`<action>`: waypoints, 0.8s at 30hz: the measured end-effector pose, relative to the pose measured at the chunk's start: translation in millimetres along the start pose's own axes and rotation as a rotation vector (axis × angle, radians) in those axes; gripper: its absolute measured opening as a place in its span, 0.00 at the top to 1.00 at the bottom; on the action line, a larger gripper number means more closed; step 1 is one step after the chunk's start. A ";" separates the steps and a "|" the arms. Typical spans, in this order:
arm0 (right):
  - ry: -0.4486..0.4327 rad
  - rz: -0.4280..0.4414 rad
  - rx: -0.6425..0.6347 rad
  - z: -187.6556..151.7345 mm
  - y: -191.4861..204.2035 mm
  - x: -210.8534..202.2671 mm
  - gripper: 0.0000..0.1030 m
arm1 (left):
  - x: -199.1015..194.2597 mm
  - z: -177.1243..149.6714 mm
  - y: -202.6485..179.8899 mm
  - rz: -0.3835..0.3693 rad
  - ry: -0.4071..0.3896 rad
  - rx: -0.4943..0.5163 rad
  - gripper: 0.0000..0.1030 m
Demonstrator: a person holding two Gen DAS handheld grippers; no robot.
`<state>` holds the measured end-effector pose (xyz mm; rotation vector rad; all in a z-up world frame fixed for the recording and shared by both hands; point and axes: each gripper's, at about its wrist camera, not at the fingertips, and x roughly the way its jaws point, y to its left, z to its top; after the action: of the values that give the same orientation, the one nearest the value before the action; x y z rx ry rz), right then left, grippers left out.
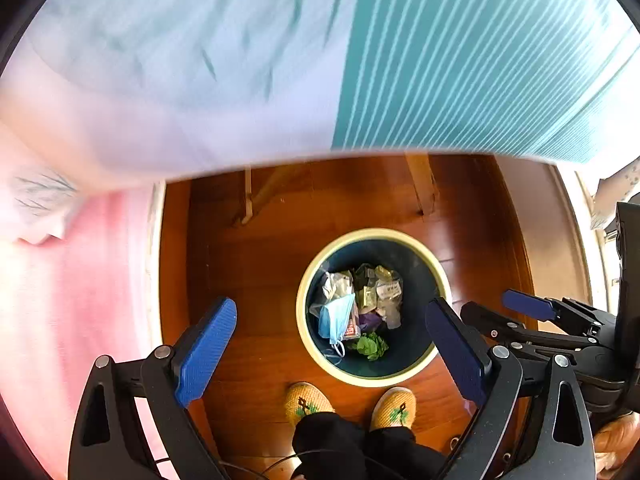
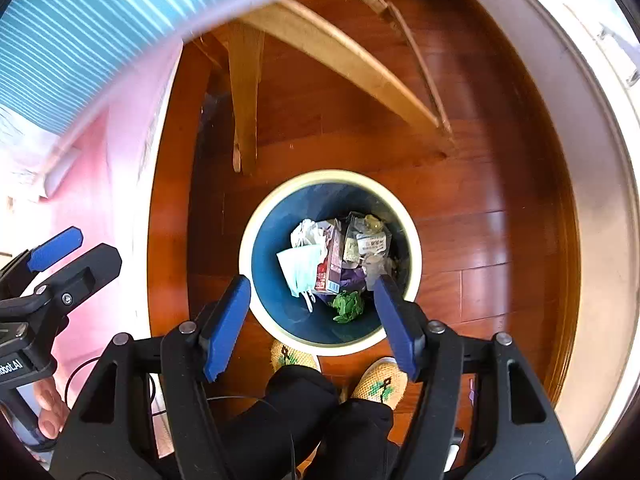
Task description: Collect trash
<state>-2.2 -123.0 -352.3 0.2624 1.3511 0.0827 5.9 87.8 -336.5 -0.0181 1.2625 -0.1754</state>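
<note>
A round bin with a cream rim [image 1: 298, 308] and a dark blue inside stands on the wooden floor, straight below both grippers. In it lie a blue face mask [image 1: 336, 316], a green leaf [image 1: 372, 346], a red drink carton [image 2: 330, 260], clear wrappers [image 2: 368, 240] and white tissue [image 2: 306, 232]. My left gripper [image 1: 331, 304] hangs wide open over the bin's left side, with nothing between its blue pads. My right gripper [image 2: 311, 280] is open above the bin's near half, also with nothing in it. Each gripper shows in the other's view: the right one [image 1: 496, 308], the left one [image 2: 80, 254].
A person's feet in woven slippers [image 1: 306, 400] [image 2: 382, 380] stand just in front of the bin. Wooden table legs [image 2: 244, 100] rise behind it, under a teal striped tablecloth [image 1: 460, 60]. Pink cloth [image 1: 80, 300] hangs at the left. A pale skirting board [image 2: 592, 200] runs along the right.
</note>
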 end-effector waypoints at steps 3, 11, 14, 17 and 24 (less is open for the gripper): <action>-0.024 -0.001 0.011 5.0 3.1 -26.4 0.38 | -26.6 6.3 -5.3 0.015 -0.014 0.003 0.06; -0.079 -0.001 0.004 25.0 16.8 -108.1 0.37 | -102.8 32.1 -18.3 0.032 -0.054 -0.011 0.06; -0.100 -0.007 -0.004 35.6 24.8 -143.0 0.37 | -137.8 44.0 -25.2 0.043 -0.087 -0.025 0.06; -0.122 -0.015 -0.015 45.2 33.3 -177.0 0.37 | -173.3 56.7 -32.7 0.044 -0.115 -0.032 0.06; -0.175 -0.036 -0.055 65.7 53.3 -251.5 0.37 | -250.7 81.1 -45.4 0.041 -0.157 -0.060 0.06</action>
<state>11.1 -133.3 -87.5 0.1942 1.1777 0.0646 4.1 71.8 -69.6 -0.0566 1.1101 -0.0989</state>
